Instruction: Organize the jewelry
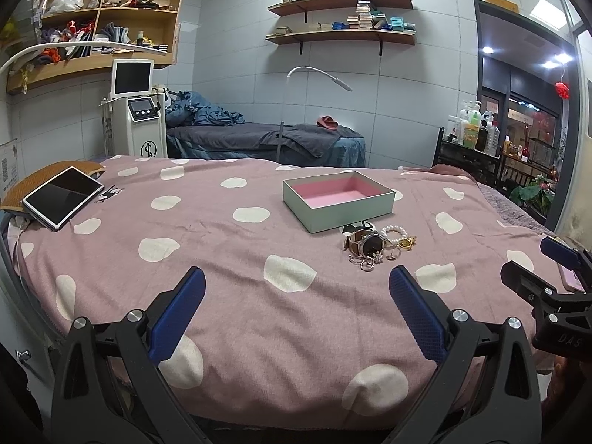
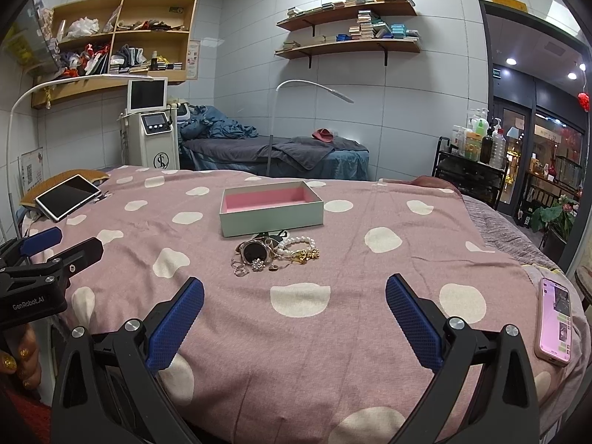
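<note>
Both the left gripper (image 1: 296,288) and right gripper (image 2: 294,296) hover wide open and empty, well short of the jewelry pile (image 2: 275,253) lying just before the green box (image 2: 272,218), seemingly touching it.

tablet (image 1: 63,197) far left | pink phone (image 2: 554,323) right edge | spotted blanket (image 2: 333,259)
</note>
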